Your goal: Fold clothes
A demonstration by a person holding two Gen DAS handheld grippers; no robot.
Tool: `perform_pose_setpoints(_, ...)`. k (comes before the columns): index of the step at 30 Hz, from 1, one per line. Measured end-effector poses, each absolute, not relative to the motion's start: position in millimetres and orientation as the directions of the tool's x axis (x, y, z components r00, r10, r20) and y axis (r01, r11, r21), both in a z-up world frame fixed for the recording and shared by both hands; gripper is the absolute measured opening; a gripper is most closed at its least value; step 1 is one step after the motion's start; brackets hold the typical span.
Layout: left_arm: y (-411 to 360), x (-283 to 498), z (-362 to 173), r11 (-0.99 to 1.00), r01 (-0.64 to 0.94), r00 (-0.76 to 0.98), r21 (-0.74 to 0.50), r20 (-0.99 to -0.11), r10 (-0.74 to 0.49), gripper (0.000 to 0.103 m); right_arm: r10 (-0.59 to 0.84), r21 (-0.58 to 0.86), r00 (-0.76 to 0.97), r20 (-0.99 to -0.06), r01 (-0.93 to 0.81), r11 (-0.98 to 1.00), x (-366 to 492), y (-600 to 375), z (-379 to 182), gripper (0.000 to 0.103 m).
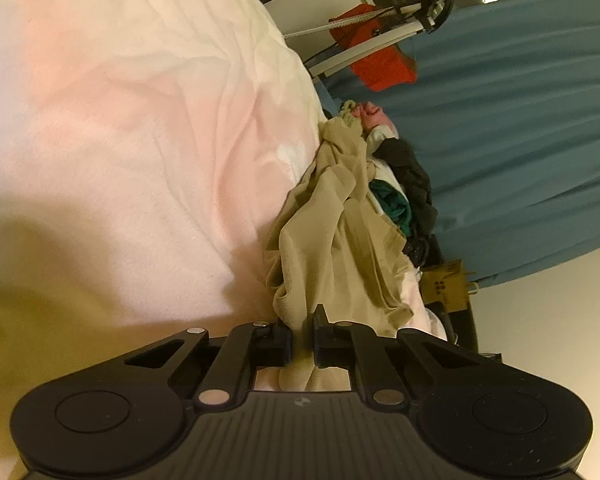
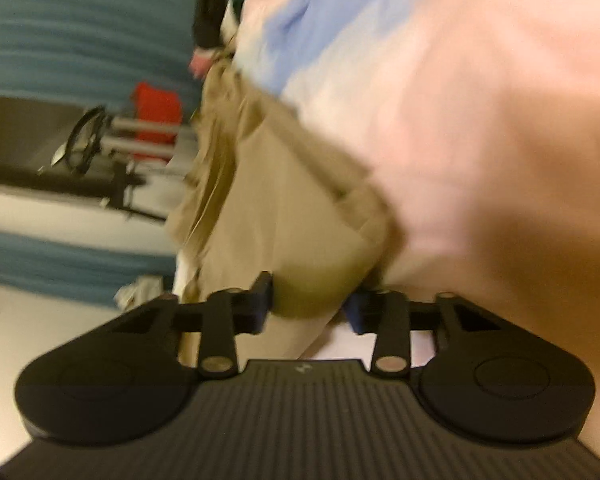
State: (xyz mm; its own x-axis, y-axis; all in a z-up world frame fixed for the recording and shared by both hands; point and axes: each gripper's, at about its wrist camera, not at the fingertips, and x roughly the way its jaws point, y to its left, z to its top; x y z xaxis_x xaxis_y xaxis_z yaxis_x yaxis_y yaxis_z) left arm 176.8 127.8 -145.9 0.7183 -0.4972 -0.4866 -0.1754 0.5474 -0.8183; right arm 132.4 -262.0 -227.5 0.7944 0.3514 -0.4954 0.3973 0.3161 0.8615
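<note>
Beige garment (image 1: 340, 248) on the pink bed (image 1: 120, 120): left tongs (image 1: 302, 344) pinch its edge; right tongs (image 2: 310, 304), partly open, apparently hold a thicker fold, which could slip out.

One tan garment (image 1: 340, 240) lies on one pale pink blanket (image 1: 140, 140). One blue curtain (image 1: 520, 120) hangs behind. One red item (image 1: 376, 64) hangs nearby.
</note>
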Motion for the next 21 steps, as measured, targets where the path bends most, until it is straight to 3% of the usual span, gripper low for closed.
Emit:
perform_pose_setpoints(2,127.5,177.4,-144.8,0.543,-0.169,0.722,-0.822,-0.478,-0.499,0.009,0.346,0.855,0.791,-0.504,0.399,0.332,132.8,-262.9,-226.1,0.019)
perform_pose_setpoints(5,128.4,176.9,-140.8,0.535,-0.148,0.734,-0.832,-0.455,-0.505,0.008,0.325,0.854,0.812,-0.485,0.361,0.375,132.6,-261.3,-211.7,0.014)
perform_pose_setpoints(13,125.9,156.6,-107.9,0.578,-0.057,0.785,-0.814,-0.394,-0.478,0.005,0.318,0.870,0.858,-0.405,0.254,0.423,119.6,-267.6,-178.9,0.012)
perform_pose_setpoints(21,138.4,81.6,-76.1,0.578,-0.016,0.801,-0.816,-0.357,-0.481,0.003,0.310,0.848,0.879,-0.362,0.173,0.501,51.8,-256.7,-139.0,0.012)
